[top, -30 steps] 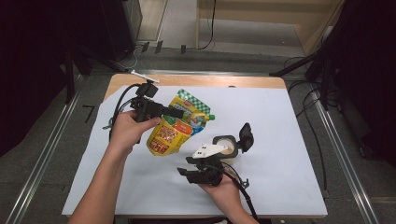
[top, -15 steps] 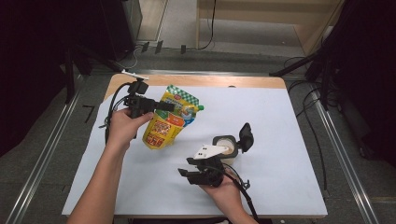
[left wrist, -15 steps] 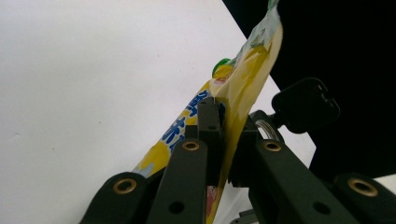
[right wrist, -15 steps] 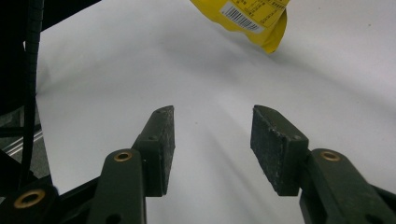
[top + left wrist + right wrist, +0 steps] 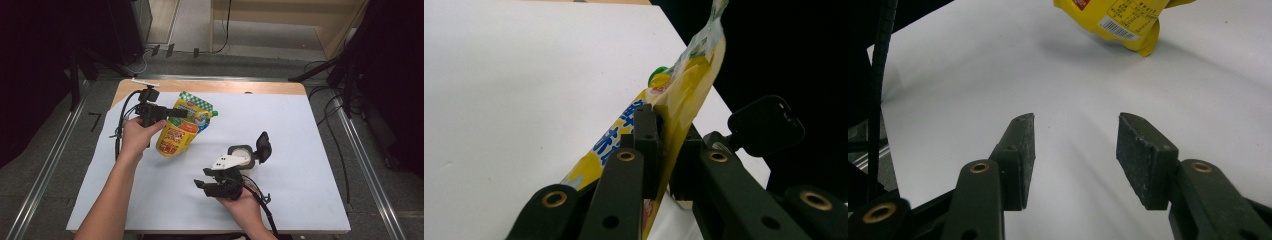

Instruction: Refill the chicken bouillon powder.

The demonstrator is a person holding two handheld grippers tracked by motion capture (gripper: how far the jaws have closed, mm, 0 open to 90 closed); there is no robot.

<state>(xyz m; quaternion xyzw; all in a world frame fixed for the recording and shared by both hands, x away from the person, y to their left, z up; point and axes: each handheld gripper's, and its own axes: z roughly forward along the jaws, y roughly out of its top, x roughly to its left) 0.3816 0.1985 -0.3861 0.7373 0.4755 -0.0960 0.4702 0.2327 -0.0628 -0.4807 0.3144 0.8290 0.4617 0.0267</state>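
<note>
The right claw (image 5: 212, 186) sits low on the bench (image 5: 310, 150), spread and holding nothing. The bag (image 5: 181, 131) is up and left of it, far end higher, low end touching the bench. The left claw (image 5: 185, 113) pinches it.

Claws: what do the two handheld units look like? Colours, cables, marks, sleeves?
Both claws are black. The left claw trails a black cable looping beside the hand. The right claw carries a pale grey three-cornered plate on top and a black cable past the wrist. Up close, the arms show brass-coloured rivets and flat, dark, rough pads. Forearms are bare, no sleeves.
</note>
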